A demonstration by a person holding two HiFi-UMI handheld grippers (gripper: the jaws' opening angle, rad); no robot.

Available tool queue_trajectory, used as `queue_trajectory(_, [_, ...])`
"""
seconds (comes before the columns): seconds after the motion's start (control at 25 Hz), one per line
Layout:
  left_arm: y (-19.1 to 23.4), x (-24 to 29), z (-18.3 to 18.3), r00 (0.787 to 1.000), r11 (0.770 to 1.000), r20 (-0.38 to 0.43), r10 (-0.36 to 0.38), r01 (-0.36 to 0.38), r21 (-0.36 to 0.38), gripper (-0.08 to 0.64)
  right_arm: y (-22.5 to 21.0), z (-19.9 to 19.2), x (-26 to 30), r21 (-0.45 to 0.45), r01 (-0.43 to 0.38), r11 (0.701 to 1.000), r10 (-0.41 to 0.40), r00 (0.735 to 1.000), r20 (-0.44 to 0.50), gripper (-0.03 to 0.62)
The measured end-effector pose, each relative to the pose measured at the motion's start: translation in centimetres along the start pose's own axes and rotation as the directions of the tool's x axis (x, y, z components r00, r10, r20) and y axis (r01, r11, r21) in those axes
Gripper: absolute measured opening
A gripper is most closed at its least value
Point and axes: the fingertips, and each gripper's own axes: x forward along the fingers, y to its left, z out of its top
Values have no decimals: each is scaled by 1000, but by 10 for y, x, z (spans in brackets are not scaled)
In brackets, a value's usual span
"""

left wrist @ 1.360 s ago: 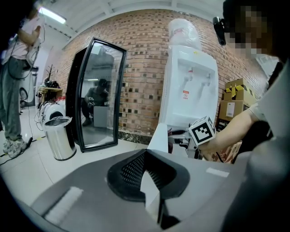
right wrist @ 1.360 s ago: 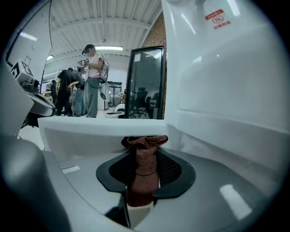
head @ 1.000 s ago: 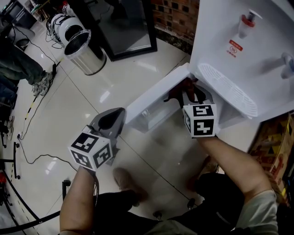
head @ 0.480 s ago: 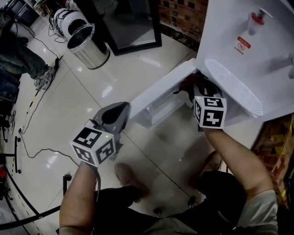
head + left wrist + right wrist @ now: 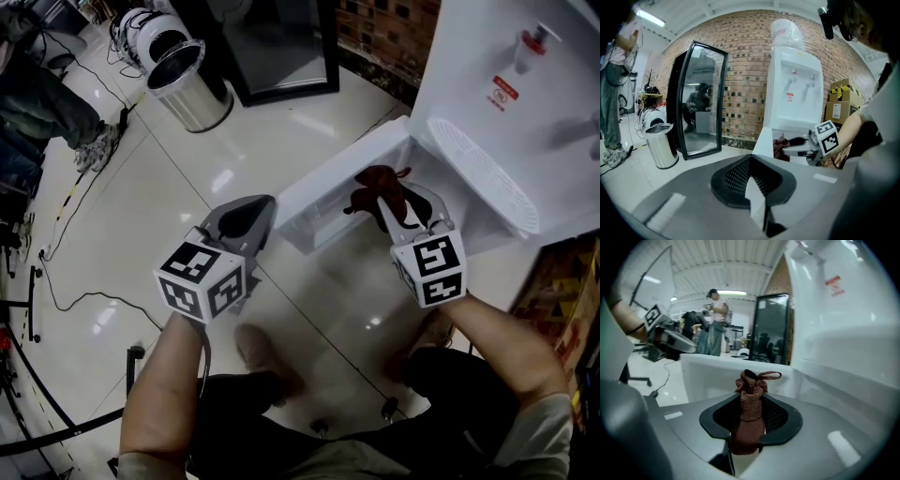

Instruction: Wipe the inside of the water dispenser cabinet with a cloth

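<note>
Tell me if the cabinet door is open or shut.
Open. The door stands swung out from the dispenser, and the right gripper holds the cloth at the exposed opening.

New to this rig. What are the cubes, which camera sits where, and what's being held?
There is no robot here. A person holds a two-jaw gripper in each hand, and the marker cubes are part of those grippers. The head view comes from a camera on the person's head, looking steeply down. Each gripper view comes from a camera riding on that gripper, looking along its jaws.

The left gripper is shut and empty, held over the tiled floor. The right gripper is shut on a reddish-brown cloth, beside the open lower door of the white water dispenser. Farther off on the floor stand a metal bin and a black-framed mirror.
</note>
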Motion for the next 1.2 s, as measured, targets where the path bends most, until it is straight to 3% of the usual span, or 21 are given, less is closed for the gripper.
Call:
queue_trajectory(0.12, [0, 0, 0, 1000, 1000, 1, 3, -3, 2, 0, 58, 18, -10, -177, -166, 970, 179, 982, 64, 135])
queue_trajectory(0.24, [1, 0, 0, 1000, 1000, 3, 6, -6, 0, 0, 111, 28, -19, -300, -312, 901, 349, 934, 74, 135])
queue_trajectory(0.36, [1, 0, 1, 1000, 1000, 5, 7, -7, -3, 0, 150, 28, -22, -351, -413, 840, 461, 885, 62, 135])
queue_trajectory(0.48, [2, 0, 1, 1000, 1000, 6, 5, -5, -4, 0, 173, 20, -15, -368, -465, 805, 511, 859, 34, 135])
queue_trajectory(0.8, [9, 1, 4, 999, 999, 17, 31, -31, -17, 0, 177, -2, 19, -350, -485, 801, 510, 860, -26, 135])
queue_trajectory(1.2, [18, 3, 6, 997, 997, 23, 74, -73, -27, 0, 153, -5, 43, -290, -445, 847, 450, 892, -53, 133])
